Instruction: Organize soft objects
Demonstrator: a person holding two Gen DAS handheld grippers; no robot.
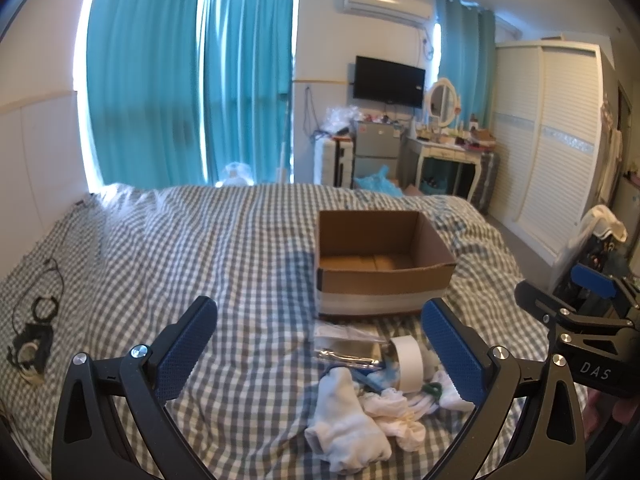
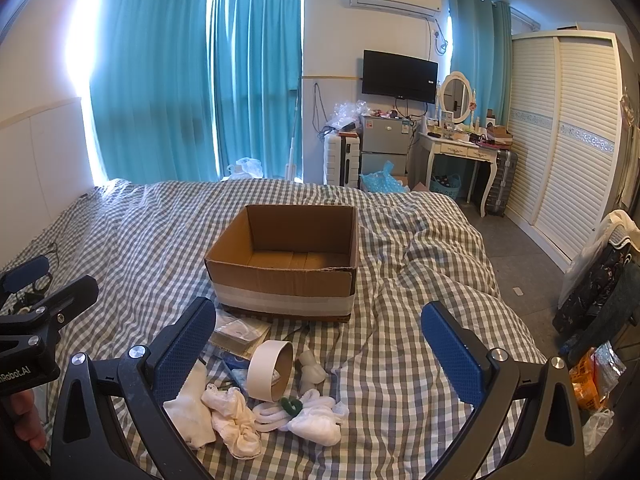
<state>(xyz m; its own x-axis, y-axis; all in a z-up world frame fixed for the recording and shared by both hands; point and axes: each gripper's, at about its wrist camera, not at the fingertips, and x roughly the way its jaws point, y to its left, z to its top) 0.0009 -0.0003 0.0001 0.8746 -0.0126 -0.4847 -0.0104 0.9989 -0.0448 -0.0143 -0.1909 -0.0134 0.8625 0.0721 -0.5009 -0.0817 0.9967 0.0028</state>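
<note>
An open, empty cardboard box (image 1: 384, 268) stands on the checked bed; it also shows in the right wrist view (image 2: 284, 276). In front of it lies a pile of soft white items: a white sock (image 1: 340, 420), a cream scrunchie (image 2: 234, 420), white socks (image 2: 316, 420) with a green band (image 2: 291, 405), beside a tape roll (image 2: 269, 372) and a clear packet (image 2: 240, 334). My left gripper (image 1: 320, 352) is open above the pile. My right gripper (image 2: 320, 352) is open and empty, the pile near its left finger.
The checked duvet (image 2: 420, 280) is rumpled to the right of the box. A black cable and charger (image 1: 34, 332) lie at the bed's left. Past the bed's foot stand a small fridge (image 2: 386, 148), a dressing table (image 2: 460, 152) and a wardrobe (image 2: 568, 136). Bags (image 2: 596, 376) sit at the right.
</note>
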